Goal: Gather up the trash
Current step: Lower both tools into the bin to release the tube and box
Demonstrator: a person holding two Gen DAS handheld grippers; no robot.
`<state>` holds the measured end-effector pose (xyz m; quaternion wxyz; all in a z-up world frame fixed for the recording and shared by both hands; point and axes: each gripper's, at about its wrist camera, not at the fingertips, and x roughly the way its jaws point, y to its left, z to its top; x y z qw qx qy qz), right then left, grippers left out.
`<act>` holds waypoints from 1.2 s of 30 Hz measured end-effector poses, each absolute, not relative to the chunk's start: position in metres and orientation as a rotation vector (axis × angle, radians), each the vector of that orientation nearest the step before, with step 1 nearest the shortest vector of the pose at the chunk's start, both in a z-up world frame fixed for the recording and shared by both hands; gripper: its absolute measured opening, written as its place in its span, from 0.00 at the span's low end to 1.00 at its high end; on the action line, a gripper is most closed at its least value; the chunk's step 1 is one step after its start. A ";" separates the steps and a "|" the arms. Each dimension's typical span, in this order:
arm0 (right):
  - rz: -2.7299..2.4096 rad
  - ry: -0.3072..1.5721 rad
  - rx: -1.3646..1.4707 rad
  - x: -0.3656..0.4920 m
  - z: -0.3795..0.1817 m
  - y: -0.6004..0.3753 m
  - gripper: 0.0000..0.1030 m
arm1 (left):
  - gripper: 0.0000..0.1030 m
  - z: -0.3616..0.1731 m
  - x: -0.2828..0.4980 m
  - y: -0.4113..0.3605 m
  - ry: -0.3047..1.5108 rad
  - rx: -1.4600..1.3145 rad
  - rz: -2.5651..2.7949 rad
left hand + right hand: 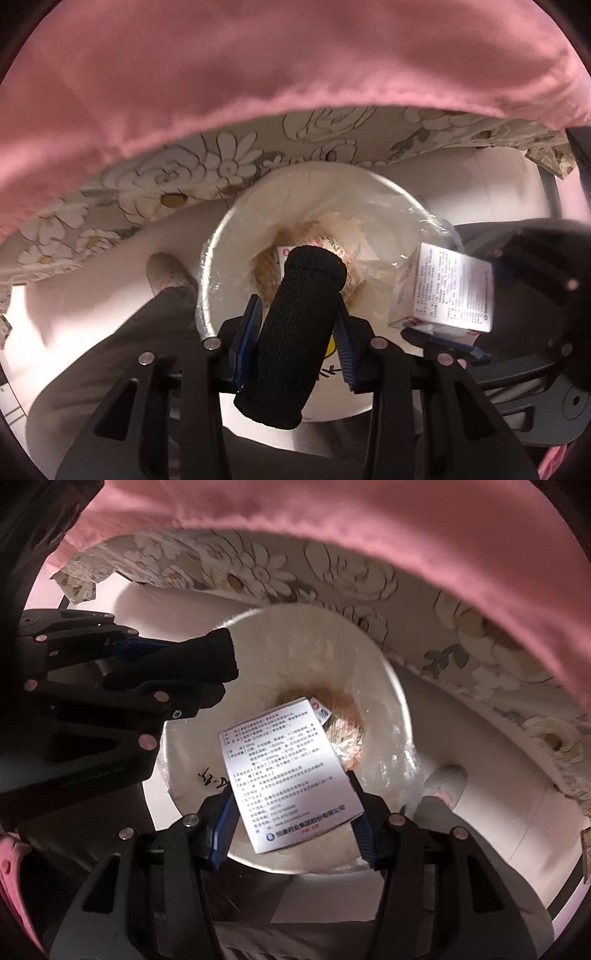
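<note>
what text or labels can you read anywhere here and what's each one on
White box held in the right gripper: dense Chinese print in rows and a blue round logo with a bold line at its bottom edge; too small and blurred to quote.
Bin outer wall: black handwritten marks, partly hidden, not readable.
Small packet inside the bin: a red and blue label, too small to read.
Black roll in the left gripper: no text.

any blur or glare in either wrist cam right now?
Left wrist: box and bin rim motion-smeared, black roll sharp, floor blown out lower left. Right wrist: box text readable, glare on bin liner, left gripper underexposed. Both: fisheye vignette.
</note>
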<state>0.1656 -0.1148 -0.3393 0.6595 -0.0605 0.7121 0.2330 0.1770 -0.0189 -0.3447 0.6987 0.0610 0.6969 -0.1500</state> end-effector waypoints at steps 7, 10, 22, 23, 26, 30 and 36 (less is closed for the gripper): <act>0.523 1.682 -0.102 0.172 -0.374 -0.115 0.53 | 0.39 -0.372 0.181 -0.015 1.624 0.090 -0.320; 0.511 1.710 -0.083 0.174 -0.386 -0.116 0.53 | 0.39 -0.383 0.184 -0.012 1.650 0.073 -0.314; 0.468 1.808 -0.086 0.174 -0.426 -0.111 0.54 | 0.39 -0.418 0.190 -0.010 1.757 0.035 -0.308; 0.465 1.813 -0.090 0.173 -0.429 -0.111 0.54 | 0.39 -0.421 0.190 -0.011 1.764 0.037 -0.307; 0.460 1.820 -0.106 0.172 -0.435 -0.109 0.54 | 0.40 -0.428 0.191 -0.013 1.781 0.049 -0.303; 0.433 1.828 -0.131 0.174 -0.442 -0.107 0.55 | 0.47 -0.432 0.194 -0.013 1.784 0.053 -0.281; 0.435 1.829 -0.126 0.173 -0.440 -0.109 0.55 | 0.53 -0.430 0.194 -0.013 1.774 0.056 -0.276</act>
